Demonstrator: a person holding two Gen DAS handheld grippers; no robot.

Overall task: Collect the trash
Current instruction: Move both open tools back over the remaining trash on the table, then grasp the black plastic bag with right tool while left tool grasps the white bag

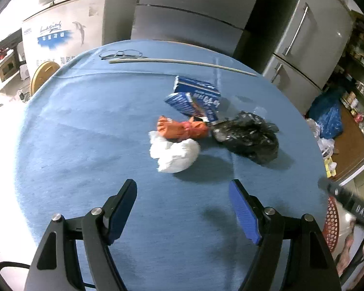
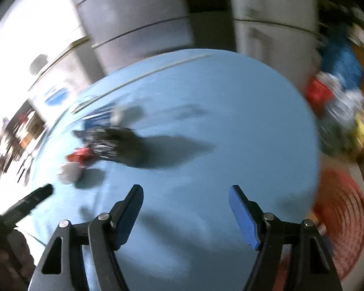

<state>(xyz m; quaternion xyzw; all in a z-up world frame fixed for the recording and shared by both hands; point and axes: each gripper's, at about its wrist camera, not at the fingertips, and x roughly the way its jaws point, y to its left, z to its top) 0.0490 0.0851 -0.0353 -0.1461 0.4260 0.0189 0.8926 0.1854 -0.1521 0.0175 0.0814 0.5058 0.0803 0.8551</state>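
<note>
Behind the round table covered in blue cloth stand two grey refrigerators and one white chest freezer with a dolphin printed on its front.

Four pieces of trash lie bunched together toward the table's right side, past its middle: one crumpled white paper wad, one crushed orange wrapper touching the wad's far side, one crumpled black plastic bag just to the right of the wrapper, and one torn blue printed carton behind them. Near the far edge rest one long pale stick and one pair of wire-framed glasses, the glasses just beyond the stick's left end.

One left gripper hovers over the near part of the table with its jaws spread apart and nothing between them; the white wad lies just ahead of them. One right gripper hangs over the bare cloth near the table's right edge, jaws likewise spread and empty. Its view is heavily blurred, with the trash showing only as smeared patches well off to the left. One red woven basket sits on the floor beyond the table's right edge.
</note>
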